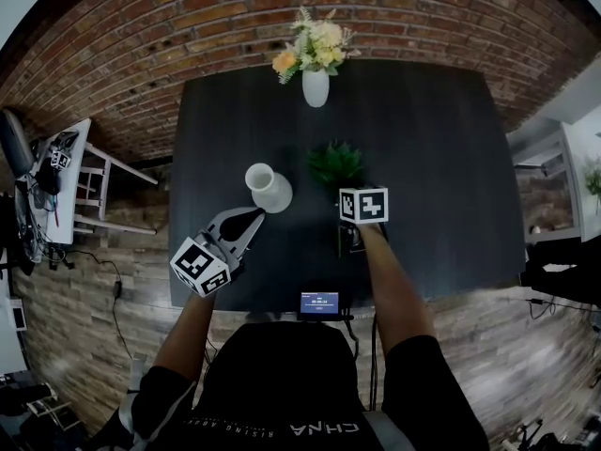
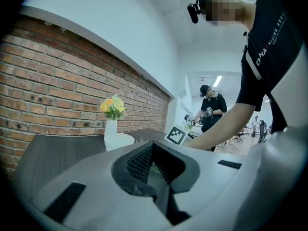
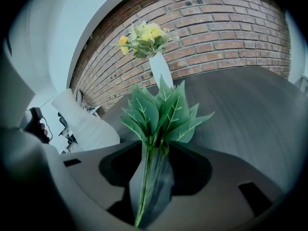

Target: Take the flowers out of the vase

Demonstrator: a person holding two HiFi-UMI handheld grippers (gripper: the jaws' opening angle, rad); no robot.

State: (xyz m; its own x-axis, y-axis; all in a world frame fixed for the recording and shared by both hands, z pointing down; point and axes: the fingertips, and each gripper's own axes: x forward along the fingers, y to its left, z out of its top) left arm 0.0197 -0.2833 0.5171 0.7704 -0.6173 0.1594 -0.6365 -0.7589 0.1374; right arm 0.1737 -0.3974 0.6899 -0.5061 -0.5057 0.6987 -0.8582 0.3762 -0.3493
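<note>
A white vase (image 1: pixel 315 86) with yellow and orange flowers (image 1: pixel 315 45) stands at the far edge of the dark table (image 1: pixel 432 177). It also shows in the right gripper view as the vase (image 3: pixel 161 71). A second white vase (image 1: pixel 268 187), empty, stands mid-table just beyond my left gripper (image 1: pixel 252 216), whose jaws are shut on nothing (image 2: pixel 153 148). A bunch of green leaves (image 1: pixel 336 163) lies ahead of my right gripper (image 1: pixel 349 188). In the right gripper view its stems (image 3: pixel 147 182) run through the gap of my right gripper (image 3: pixel 154 153); the jaws stand apart and do not press on them.
A small device with a lit screen (image 1: pixel 319 303) sits at the table's near edge. A brick wall (image 1: pixel 113 54) runs behind the table. A white stool (image 1: pixel 94 186) with cables stands at the left. Another person (image 2: pixel 209 110) works far off.
</note>
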